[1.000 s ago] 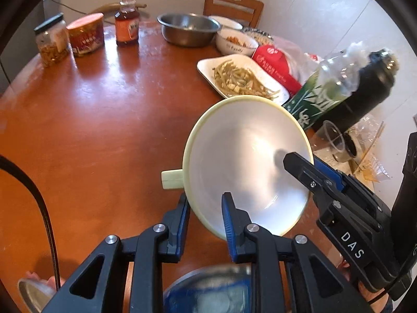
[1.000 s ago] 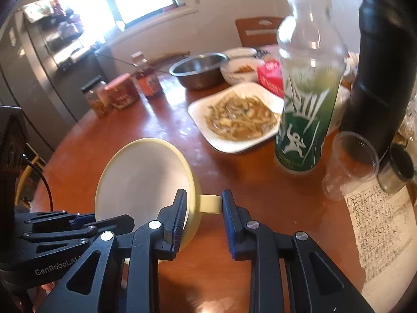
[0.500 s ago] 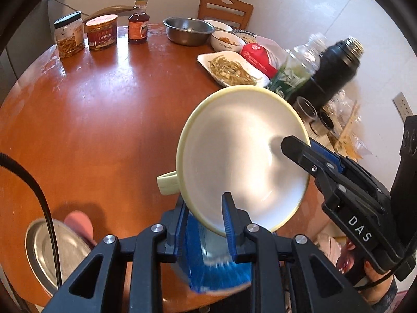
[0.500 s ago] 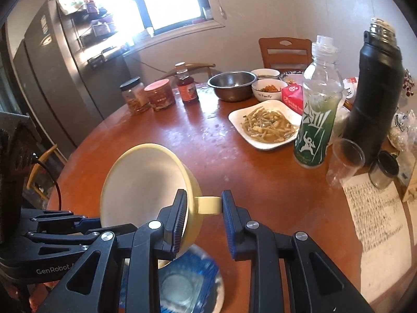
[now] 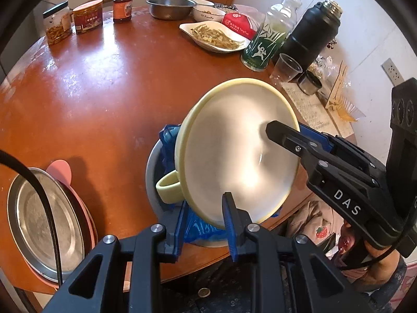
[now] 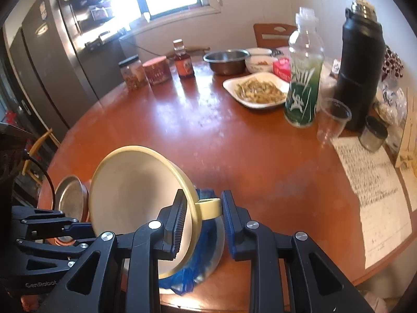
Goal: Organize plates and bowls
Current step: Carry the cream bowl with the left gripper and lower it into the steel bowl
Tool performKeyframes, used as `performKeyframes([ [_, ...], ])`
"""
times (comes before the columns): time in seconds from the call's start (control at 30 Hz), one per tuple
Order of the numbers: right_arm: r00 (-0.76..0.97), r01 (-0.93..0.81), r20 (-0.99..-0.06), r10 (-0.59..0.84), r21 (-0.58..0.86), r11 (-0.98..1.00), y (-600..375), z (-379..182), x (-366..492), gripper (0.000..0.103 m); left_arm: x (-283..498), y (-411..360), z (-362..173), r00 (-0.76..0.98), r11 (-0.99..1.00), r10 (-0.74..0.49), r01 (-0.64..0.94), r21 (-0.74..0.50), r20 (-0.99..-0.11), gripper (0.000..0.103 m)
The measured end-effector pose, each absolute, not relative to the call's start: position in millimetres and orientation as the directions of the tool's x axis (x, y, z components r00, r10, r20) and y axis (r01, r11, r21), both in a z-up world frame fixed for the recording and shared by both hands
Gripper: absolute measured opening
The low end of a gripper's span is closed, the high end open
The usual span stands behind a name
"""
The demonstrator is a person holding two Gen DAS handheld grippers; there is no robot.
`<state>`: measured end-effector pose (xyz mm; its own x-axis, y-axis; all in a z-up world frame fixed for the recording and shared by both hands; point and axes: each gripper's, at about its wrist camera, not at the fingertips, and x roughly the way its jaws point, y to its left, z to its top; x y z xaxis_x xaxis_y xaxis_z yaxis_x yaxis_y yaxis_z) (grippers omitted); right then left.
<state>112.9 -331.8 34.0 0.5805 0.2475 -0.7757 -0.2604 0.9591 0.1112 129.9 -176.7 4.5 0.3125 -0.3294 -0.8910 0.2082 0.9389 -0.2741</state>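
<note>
A pale yellow bowl (image 5: 235,151) with side handles is held tilted in the air above a metal bowl lined with a blue plastic bag (image 5: 169,146). My left gripper (image 5: 204,221) is shut on the yellow bowl's near rim. My right gripper (image 6: 203,208) is shut on the bowl's (image 6: 135,195) opposite rim beside a handle (image 6: 208,207). The blue-bagged metal bowl (image 6: 206,250) sits at the table's near edge. A steel plate (image 5: 41,219) on a pink plate (image 5: 61,168) lies to the left.
On the round brown table (image 5: 86,86) stand a white dish of food (image 5: 216,36), a steel bowl (image 5: 170,6), a small white bowl (image 5: 208,13), jars (image 5: 56,23), a sauce bottle (image 5: 122,4), a green bottle (image 5: 268,39), a black flask (image 5: 310,34), a plastic cup (image 5: 286,69) and papers (image 6: 375,190).
Both grippers have drawn back and risen with the yellow bowl. The blue-bagged metal bowl and the steel plate have come fully into view below.
</note>
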Motion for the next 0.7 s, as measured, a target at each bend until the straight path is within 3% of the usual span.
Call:
performKeyframes([
  [0.7,0.576,-0.277,-0.783,0.234,0.082,0.957,-327.2,19.2,122.2,0.032,130.1,-173.5,-7.7,0.288,0.935,-0.34,0.21,-0.287,-0.895,0.027],
])
